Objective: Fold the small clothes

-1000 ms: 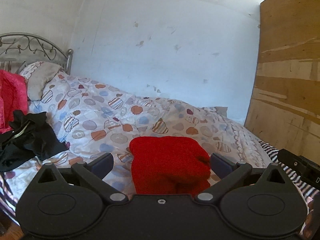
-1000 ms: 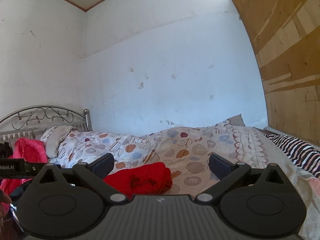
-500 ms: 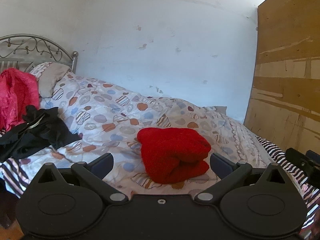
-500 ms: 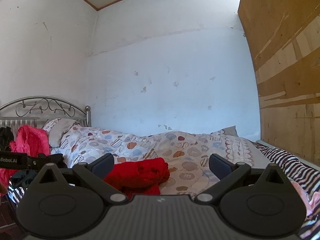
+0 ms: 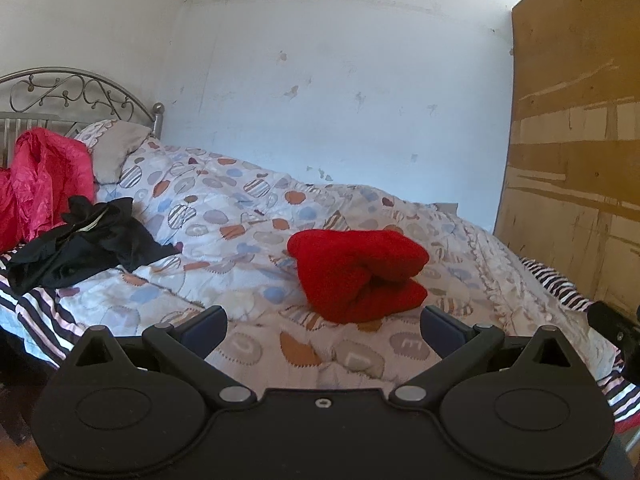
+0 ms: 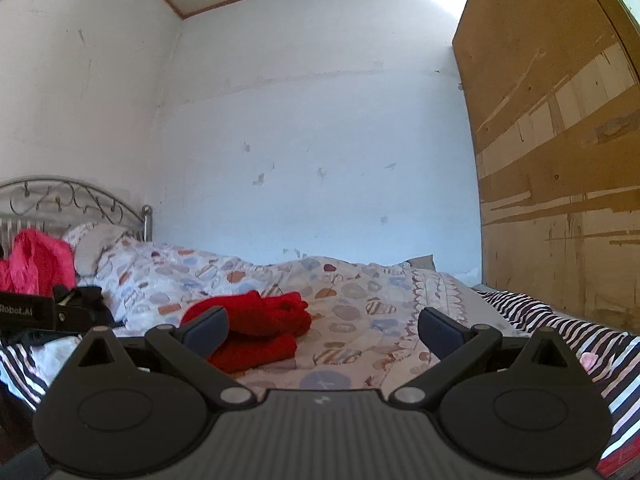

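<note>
Patterned quilt (image 5: 224,240) carries a folded red garment (image 5: 356,272); both the left gripper (image 5: 322,326) and right gripper (image 6: 323,326) hang apart, empty. Nudging that soft bundle could unroll it.

A folded sweater (image 5: 356,274) lies on the quilt (image 5: 240,248) near the middle of the bed, apart from everything else. Far to its left, a heap of dark clothes (image 5: 86,246) rests on the quilt's left edge, with a crumpled jacket (image 5: 40,184) just behind it against the headboard (image 5: 80,96). A pillow (image 5: 114,150) sits right of the jacket, at the head of the bed. A striped sheet (image 6: 560,320) shows at the quilt's right edge, beside a wooden board (image 6: 560,160) standing on the right. A wall (image 5: 320,80) runs behind the bed.
</note>
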Tool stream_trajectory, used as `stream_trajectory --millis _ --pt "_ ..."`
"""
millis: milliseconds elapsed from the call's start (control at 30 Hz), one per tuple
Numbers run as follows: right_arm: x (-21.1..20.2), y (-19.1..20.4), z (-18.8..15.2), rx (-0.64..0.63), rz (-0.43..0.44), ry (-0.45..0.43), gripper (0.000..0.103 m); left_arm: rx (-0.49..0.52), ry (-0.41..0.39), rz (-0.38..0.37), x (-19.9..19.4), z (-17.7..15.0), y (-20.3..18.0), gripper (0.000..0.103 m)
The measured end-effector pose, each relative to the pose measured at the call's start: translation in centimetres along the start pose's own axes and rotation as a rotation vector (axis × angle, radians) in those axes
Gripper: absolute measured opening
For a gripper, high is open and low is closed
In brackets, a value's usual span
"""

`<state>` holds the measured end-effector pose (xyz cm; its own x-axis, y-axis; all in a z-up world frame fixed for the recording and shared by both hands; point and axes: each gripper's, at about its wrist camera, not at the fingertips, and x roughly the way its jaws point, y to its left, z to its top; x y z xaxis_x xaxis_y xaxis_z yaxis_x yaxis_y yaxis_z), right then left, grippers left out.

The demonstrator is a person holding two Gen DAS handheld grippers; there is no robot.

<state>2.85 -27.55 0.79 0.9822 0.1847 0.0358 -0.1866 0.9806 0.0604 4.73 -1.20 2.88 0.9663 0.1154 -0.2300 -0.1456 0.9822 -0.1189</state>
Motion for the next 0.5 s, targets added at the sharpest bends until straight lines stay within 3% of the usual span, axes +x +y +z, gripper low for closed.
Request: stream_trajectory --millis 500 --pt "0.2 -0.4 -1.1 0.008 -0.009 0.019 0.103 0.029 -0.007 0.041 -0.5 -1.4 0.8 0.102"
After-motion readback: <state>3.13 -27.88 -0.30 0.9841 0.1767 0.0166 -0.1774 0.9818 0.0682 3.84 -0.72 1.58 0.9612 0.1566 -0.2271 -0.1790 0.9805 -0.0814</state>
